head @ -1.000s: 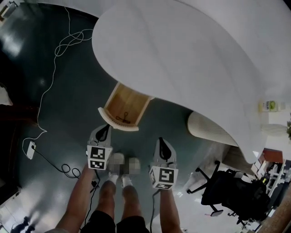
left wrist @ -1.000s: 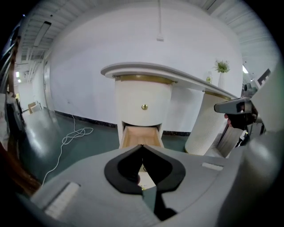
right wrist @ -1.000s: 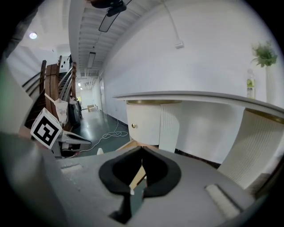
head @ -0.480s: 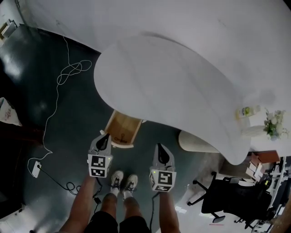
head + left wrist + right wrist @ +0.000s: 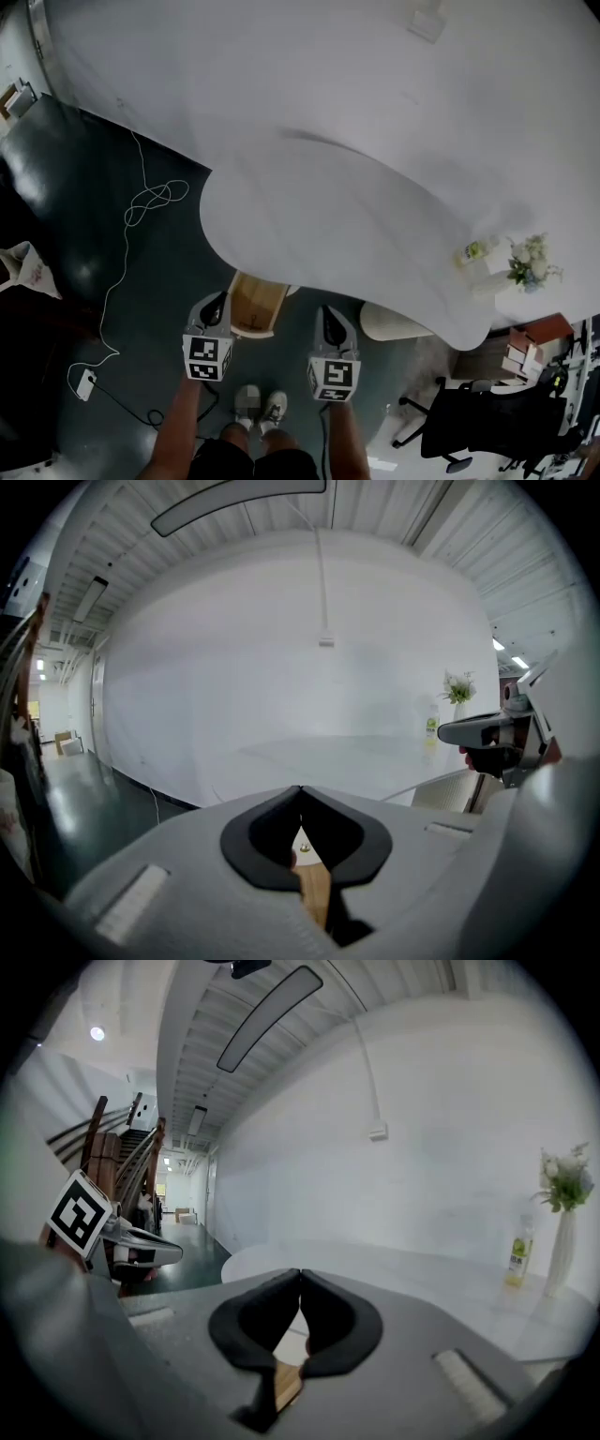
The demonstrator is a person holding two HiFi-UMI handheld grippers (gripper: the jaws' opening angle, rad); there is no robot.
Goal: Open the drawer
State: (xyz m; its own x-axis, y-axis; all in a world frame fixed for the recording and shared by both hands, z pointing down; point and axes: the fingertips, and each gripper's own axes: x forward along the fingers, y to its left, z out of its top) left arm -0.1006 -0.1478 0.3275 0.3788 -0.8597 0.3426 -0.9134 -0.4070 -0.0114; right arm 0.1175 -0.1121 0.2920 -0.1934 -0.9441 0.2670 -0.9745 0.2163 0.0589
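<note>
A wooden drawer [image 5: 255, 302] stands pulled out from under the near edge of the white curved table [image 5: 337, 216], its inside showing. My left gripper [image 5: 217, 302] hangs just left of the drawer's front and my right gripper [image 5: 328, 314] hangs to its right; neither touches it. In the left gripper view the left gripper [image 5: 300, 789] is shut with nothing held, and a strip of the drawer's wood [image 5: 314, 892] shows below the tips. The right gripper [image 5: 300, 1274] is shut and empty too, and in its own view it looks out over the tabletop [image 5: 394, 1265].
A white cable [image 5: 141, 202] loops over the dark floor to a plug block [image 5: 86, 382] at the left. A ribbed white cylinder [image 5: 394, 323] stands under the table's right side, with a black office chair [image 5: 478, 422] beyond. A bottle [image 5: 472, 251] and a flower vase [image 5: 530, 262] stand on the table's right end.
Both grippers have risen together, still shut and empty. The head view has lifted too, so the table and the open drawer look smaller and farther below.
</note>
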